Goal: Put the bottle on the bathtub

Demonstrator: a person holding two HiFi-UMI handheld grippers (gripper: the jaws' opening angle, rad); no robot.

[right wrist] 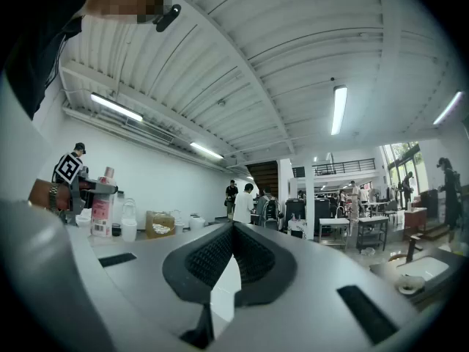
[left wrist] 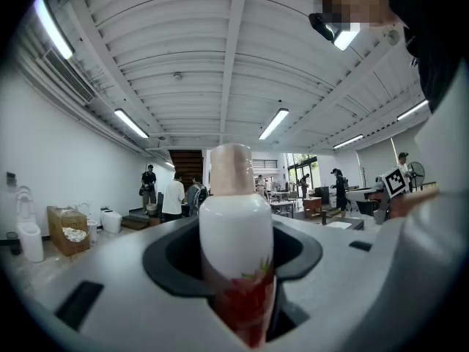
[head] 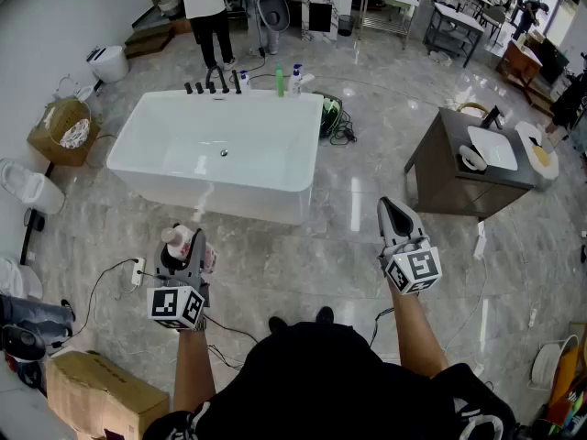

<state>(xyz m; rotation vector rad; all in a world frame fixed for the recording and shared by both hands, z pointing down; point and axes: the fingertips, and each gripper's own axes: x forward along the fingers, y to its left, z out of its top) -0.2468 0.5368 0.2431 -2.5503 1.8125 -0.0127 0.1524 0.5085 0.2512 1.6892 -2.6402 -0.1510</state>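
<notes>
While the bottle is gripped upright between the left gripper's jaws, it is held short of the bathtub's near long edge, a gap shown only by the head view. The right gripper's jaws are seen pressed together, empty.

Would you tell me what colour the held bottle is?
The bottle is white with a pale pink cap and red label, clearest in the left gripper view.
</notes>
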